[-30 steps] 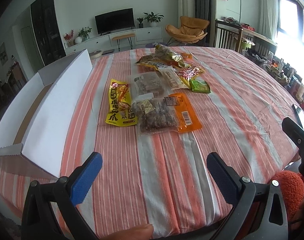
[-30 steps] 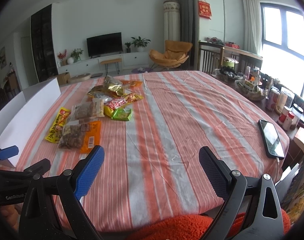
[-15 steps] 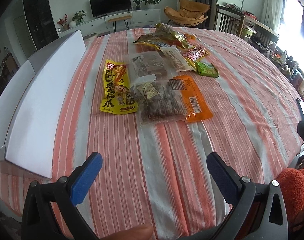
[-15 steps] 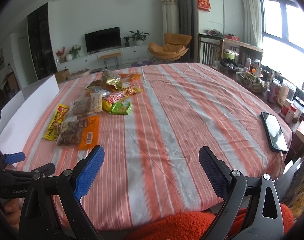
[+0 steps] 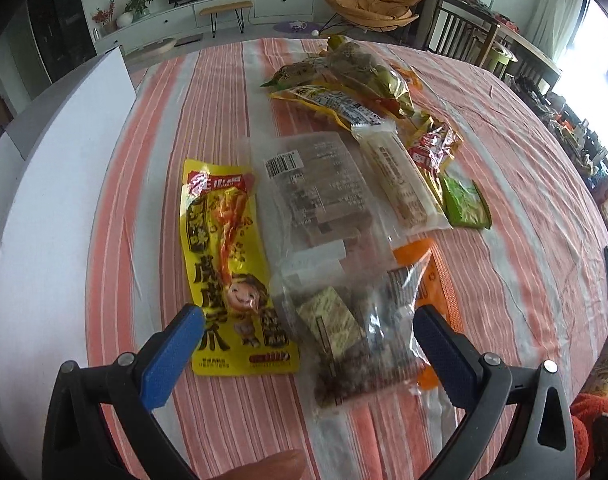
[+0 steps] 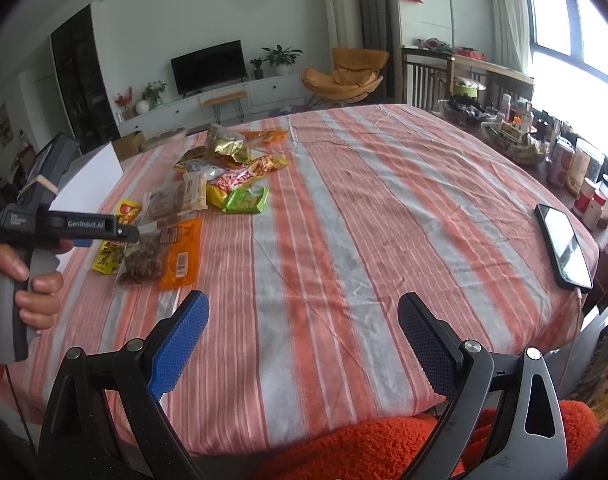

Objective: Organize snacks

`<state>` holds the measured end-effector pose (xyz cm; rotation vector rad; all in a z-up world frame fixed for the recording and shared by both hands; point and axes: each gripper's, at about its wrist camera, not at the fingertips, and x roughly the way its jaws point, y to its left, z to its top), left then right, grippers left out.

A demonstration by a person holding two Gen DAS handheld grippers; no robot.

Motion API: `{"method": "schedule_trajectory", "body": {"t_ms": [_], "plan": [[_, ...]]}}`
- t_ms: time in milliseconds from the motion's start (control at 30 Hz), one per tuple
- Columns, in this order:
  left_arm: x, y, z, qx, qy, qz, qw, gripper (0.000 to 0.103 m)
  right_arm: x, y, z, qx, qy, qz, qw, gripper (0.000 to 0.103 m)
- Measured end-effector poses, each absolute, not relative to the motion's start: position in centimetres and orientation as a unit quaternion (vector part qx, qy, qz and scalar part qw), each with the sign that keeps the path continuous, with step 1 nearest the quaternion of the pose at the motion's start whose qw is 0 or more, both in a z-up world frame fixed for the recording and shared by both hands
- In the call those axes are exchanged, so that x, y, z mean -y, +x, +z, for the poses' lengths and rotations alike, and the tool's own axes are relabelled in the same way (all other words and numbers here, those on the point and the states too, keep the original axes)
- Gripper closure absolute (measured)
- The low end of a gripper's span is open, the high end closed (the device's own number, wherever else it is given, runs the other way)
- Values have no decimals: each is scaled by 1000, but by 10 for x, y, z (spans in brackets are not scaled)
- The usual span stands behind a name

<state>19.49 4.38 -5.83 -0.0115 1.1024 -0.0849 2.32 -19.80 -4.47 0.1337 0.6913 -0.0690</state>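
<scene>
At the far left stood a white cardboard box (image 5: 60, 184), its long flap facing the snacks; its inside was hidden, so I could not tell whether it held anything. Just right of it, on the striped surface (image 5: 152, 152), lay the yellow chicken-feet packet (image 5: 228, 264), and touching its right edge a clear bag of brown pieces (image 5: 324, 196) overlapping the clear-and-orange nut bag (image 5: 368, 344). Farther right and back lay a long pale bar packet (image 5: 404, 176), a small green packet (image 5: 466, 204) and a heap of yellow and gold bags (image 5: 344, 76). The left gripper (image 5: 304, 332) hung wide open and empty above the near ends of the yellow packet and the nut bag. The step appeared to be the reach for a first snack; the next move probably called for lowering, pinching one packet's edge, and carrying it left to the box. The right gripper (image 6: 304, 332) waited, spread open and empty, over bare cloth, a phone (image 6: 564, 244) at the far right edge.
</scene>
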Motion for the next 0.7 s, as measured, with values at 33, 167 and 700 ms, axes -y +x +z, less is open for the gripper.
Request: {"method": "schedule_trajectory", "body": {"t_ms": [33,167,700], "plan": [[-42,199,-63,-524,0,-34,851,0,198,24,-45,-340,65,-33,938,6],[-19,206,-84,-525,38,-18,850,0,195,26,-48,-343,60,-29,937,6],[-38,214,-34,-518,-64,-121,844,0,198,29,-49,-344,72,-19,936,6]]}}
